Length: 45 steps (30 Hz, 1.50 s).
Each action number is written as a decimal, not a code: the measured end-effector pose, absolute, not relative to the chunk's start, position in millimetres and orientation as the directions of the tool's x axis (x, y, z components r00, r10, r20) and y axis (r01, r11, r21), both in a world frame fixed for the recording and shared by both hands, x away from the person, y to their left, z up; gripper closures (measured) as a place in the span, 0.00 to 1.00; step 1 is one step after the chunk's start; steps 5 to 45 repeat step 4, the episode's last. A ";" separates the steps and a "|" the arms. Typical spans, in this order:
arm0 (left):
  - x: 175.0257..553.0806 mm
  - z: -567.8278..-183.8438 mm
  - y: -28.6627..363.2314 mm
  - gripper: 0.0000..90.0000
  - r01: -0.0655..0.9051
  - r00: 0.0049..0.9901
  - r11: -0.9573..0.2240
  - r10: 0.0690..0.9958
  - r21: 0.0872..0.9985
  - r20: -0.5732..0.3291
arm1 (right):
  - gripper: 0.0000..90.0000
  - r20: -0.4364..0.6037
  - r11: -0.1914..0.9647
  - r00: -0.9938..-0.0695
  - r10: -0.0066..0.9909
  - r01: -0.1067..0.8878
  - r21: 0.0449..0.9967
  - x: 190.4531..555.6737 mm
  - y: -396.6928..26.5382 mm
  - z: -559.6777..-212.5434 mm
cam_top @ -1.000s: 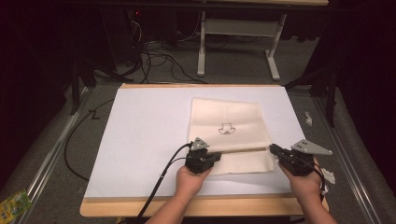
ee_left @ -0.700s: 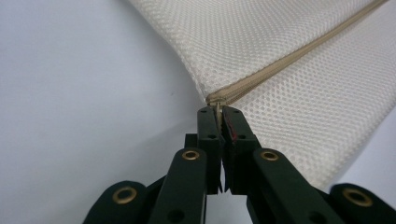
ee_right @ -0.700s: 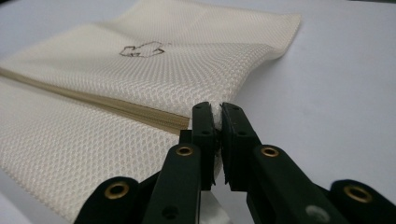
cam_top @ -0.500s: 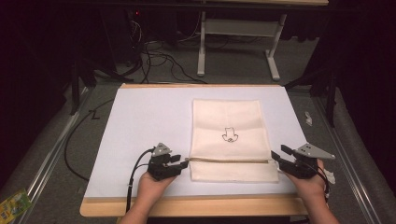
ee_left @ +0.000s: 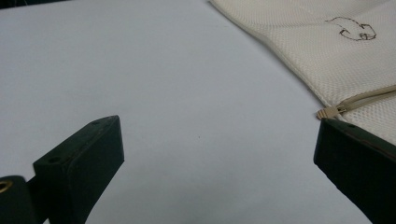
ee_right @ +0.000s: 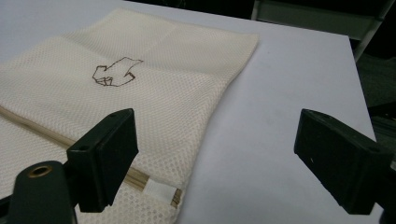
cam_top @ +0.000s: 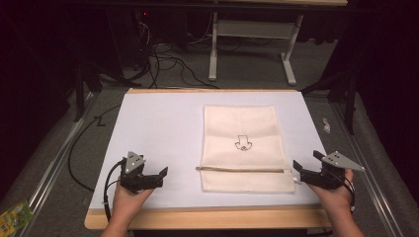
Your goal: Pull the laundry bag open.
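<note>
High view: cream mesh bag, rectangular, lies flat on the right half of the white-topped bench, a small dark line drawing at its middle. A tan zipper runs straight across near its close edge. Left gripper sits well left of the bag over bare bench; its black blocky fingers have just been opening and stand spread, nothing between them. Right gripper is just beside the bag's right edge at the zipper's end, fingers likewise just opened, spread, empty. Weave looks fine and dimpled; bench surface smooth, matte.
</note>
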State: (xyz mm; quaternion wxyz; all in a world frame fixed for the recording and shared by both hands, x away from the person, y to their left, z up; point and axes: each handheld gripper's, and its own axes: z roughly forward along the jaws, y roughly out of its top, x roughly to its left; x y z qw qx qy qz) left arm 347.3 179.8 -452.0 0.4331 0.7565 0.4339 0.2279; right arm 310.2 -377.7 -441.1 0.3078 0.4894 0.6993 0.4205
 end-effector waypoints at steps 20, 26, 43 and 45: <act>348.4 -453.7 172.7 0.01 0.434 0.544 -0.322 0.838 0.841 0.040 | 0.16 -0.030 0.177 -0.335 0.942 0.419 0.890 309.7 -371.6 -440.8; 348.4 -453.7 172.7 0.01 0.434 0.544 -0.322 0.838 0.841 0.040 | 0.16 -0.030 0.177 -0.335 0.942 0.419 0.890 309.7 -371.6 -440.8; 348.4 -453.7 172.7 0.01 0.434 0.544 -0.322 0.838 0.841 0.040 | 0.16 -0.030 0.177 -0.335 0.942 0.419 0.890 309.7 -371.6 -440.8; 348.4 -453.7 172.7 0.01 0.434 0.544 -0.322 0.838 0.841 0.040 | 0.16 -0.030 0.177 -0.335 0.942 0.419 0.890 309.7 -371.6 -440.8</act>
